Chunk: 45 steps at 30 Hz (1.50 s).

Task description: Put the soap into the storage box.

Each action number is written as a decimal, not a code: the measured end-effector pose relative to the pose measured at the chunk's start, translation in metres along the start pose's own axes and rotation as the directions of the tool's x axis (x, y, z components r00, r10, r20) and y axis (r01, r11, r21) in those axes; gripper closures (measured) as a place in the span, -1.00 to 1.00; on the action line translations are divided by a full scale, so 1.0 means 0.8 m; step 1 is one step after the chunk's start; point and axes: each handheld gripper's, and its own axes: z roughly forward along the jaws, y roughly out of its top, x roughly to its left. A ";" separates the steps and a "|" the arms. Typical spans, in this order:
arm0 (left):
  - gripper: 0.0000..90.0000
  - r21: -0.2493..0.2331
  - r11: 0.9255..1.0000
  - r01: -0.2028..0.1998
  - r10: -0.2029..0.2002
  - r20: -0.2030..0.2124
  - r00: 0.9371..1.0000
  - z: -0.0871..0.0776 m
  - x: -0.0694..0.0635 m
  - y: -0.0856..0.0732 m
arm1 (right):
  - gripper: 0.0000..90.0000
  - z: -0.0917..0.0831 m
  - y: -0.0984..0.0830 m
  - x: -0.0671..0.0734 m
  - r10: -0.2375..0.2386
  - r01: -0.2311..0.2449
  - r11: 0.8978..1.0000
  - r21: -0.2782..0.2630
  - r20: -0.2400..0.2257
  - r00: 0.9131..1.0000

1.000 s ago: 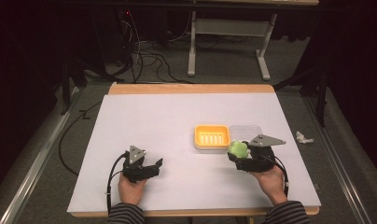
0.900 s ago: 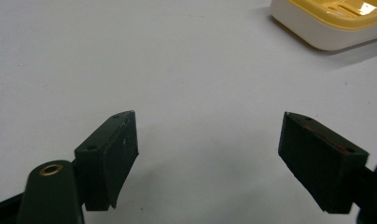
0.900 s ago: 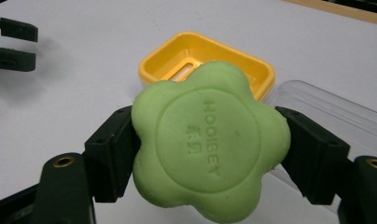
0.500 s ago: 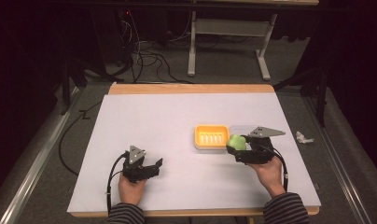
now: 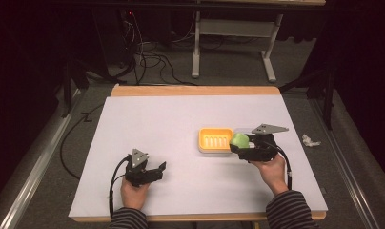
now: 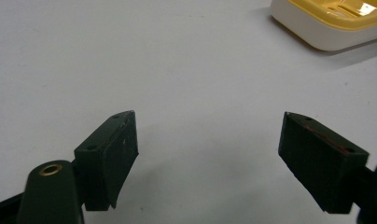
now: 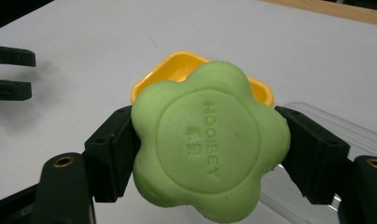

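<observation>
A green flower-shaped soap (image 7: 210, 140) with raised lettering sits between the jaws of my right gripper (image 7: 210, 149), which is shut on its sides. In the high view that soap (image 5: 238, 140) hangs at the right edge of a yellow soap dish (image 5: 214, 140), with the right gripper (image 5: 238, 144) just to the dish's right. The dish (image 7: 177, 70) lies directly behind the soap. My left gripper (image 5: 159, 169) rests on the white table near the front, open and holding nothing (image 6: 207, 154). The dish's corner (image 6: 326, 23) lies far ahead of it.
A clear plastic lid (image 7: 326, 126) lies on the table under and behind the right jaw. The white table sheet (image 5: 181, 124) has a wooden far edge (image 5: 195, 90). A crumpled white scrap (image 5: 310, 140) lies off the table's right side.
My right gripper has carried the green soap a little farther from the person and leftward, up to the yellow dish's right edge. The left gripper has stayed put.
</observation>
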 end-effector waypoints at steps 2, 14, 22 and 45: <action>-0.55 0.002 1.000 -0.001 0.001 -0.001 1.000 0.000 0.000 0.000 | -0.41 0.004 0.001 -0.003 0.000 0.000 1.000 0.001 0.000 1.000; -0.55 -0.002 1.000 0.001 -0.001 0.000 1.000 0.000 0.000 0.000 | -0.41 0.020 0.012 -0.004 0.004 -0.004 0.999 0.032 0.000 1.000; -0.55 0.000 1.000 0.001 -0.001 0.000 1.000 0.000 0.000 0.000 | -0.41 0.035 0.018 -0.005 0.009 -0.009 0.998 0.054 -0.004 1.000; -0.55 0.002 1.000 0.002 -0.002 0.000 1.000 -0.001 0.000 0.001 | -0.41 0.077 0.027 -0.001 -0.010 0.006 0.992 0.124 0.027 1.000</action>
